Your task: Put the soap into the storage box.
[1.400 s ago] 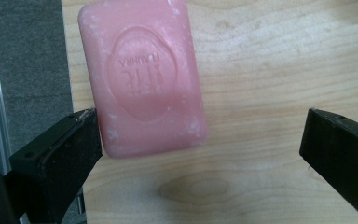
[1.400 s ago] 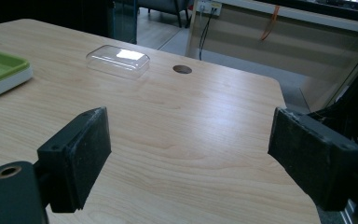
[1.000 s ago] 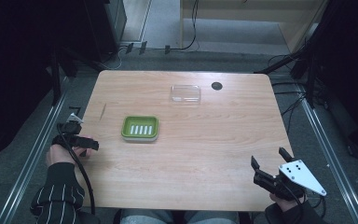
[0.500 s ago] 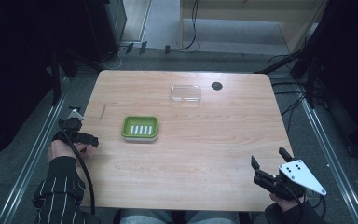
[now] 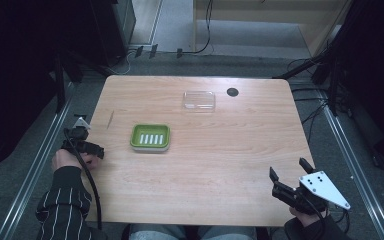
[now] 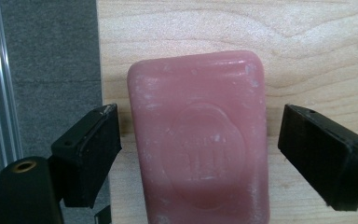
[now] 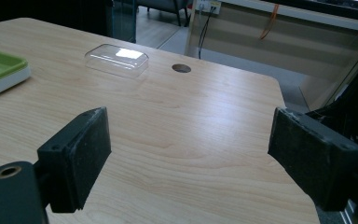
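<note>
The soap bar (image 6: 198,144) looks waxy pink, matt, with chalky scuffs and an embossed stamp. The table (image 5: 220,165) is pale, smooth wood-grain laminate. At twelve o'clock lies a glossy clear plastic lid (image 5: 199,100); the green dish (image 5: 150,137) looks smooth plastic.

bare tabletop (image 5: 220,170) mid-table, green dish (image 5: 150,137) left
</note>
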`<state>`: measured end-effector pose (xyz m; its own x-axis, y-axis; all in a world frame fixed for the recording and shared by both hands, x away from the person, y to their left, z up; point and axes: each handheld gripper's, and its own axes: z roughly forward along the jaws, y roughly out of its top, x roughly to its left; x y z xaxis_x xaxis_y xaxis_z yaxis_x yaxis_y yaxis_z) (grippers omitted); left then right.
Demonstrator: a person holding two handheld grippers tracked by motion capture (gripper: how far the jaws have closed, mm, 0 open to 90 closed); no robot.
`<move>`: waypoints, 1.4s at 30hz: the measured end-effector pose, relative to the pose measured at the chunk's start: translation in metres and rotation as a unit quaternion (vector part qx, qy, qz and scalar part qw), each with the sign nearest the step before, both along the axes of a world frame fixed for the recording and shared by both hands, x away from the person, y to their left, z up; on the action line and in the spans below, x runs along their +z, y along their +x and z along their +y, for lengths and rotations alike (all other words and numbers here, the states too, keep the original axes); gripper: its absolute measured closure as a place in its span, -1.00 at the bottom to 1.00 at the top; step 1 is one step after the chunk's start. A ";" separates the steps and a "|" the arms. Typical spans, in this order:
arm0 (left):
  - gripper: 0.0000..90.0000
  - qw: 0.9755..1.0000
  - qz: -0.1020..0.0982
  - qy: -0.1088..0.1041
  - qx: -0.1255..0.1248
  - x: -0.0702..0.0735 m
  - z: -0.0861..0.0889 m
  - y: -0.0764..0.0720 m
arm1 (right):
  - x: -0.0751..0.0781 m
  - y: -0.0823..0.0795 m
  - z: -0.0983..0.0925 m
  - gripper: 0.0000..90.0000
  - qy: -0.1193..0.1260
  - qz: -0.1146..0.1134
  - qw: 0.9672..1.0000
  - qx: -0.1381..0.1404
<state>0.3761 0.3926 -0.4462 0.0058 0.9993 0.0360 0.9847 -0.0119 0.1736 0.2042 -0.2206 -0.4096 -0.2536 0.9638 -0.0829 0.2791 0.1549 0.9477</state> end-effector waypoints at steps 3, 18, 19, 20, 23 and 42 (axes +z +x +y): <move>-0.64 1.000 0.003 0.000 -0.002 -0.001 0.000 0.000 | 0.000 0.000 0.000 -0.69 0.001 0.001 1.000 0.000; -0.18 1.000 -0.006 0.005 -0.008 0.001 -0.001 -0.001 | 0.000 0.000 0.000 -0.69 -0.001 0.000 1.000 0.001; -0.17 1.000 -0.007 0.004 -0.010 0.001 -0.001 -0.002 | 0.000 0.000 0.000 -0.69 0.000 0.000 1.000 0.000; -0.17 1.000 -0.007 0.004 -0.010 0.001 -0.001 -0.002 | 0.000 0.000 0.000 -0.69 0.000 0.000 1.000 0.000; -0.15 1.000 -0.010 0.003 -0.014 0.001 -0.001 -0.002 | 0.000 0.000 0.000 -0.69 -0.001 0.000 1.000 0.001; -0.14 0.999 -0.013 0.003 -0.046 0.010 -0.008 -0.003 | 0.000 0.000 0.000 -0.69 -0.003 0.002 1.000 0.003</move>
